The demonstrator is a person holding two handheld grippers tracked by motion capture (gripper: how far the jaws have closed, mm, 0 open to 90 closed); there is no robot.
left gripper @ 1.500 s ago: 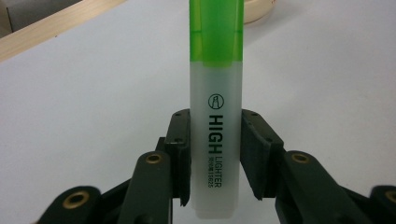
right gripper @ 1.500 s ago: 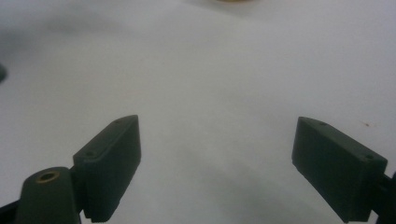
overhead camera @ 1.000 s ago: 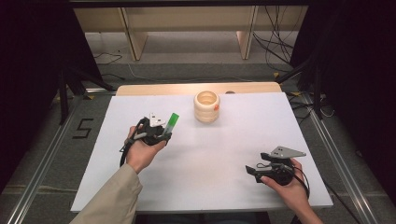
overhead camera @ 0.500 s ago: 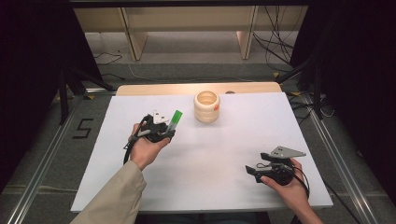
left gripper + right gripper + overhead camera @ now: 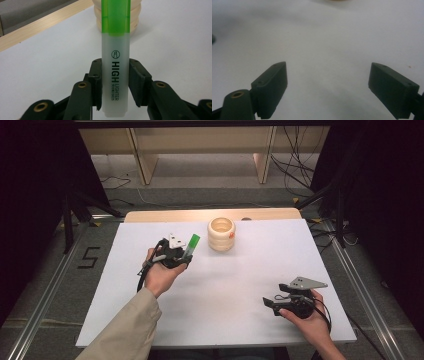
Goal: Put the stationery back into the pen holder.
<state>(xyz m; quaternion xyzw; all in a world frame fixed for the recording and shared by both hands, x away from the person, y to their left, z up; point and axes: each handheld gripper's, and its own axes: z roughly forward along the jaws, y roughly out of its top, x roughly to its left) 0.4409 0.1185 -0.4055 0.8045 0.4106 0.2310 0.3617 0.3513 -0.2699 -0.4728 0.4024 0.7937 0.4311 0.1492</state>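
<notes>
Your left gripper (image 5: 181,256) already clamps the green highlighter (image 5: 190,245) above the table (image 5: 120,310), short of the wooden cup (image 5: 221,234), so dropping it in looks left, while your right gripper (image 5: 271,304) rests spread and empty.

1 green highlighter (image 5: 190,245), 1 wooden ringed cup (image 5: 221,234) and 2 grippers, left (image 5: 176,251) and right (image 5: 271,303), are counted.
</notes>
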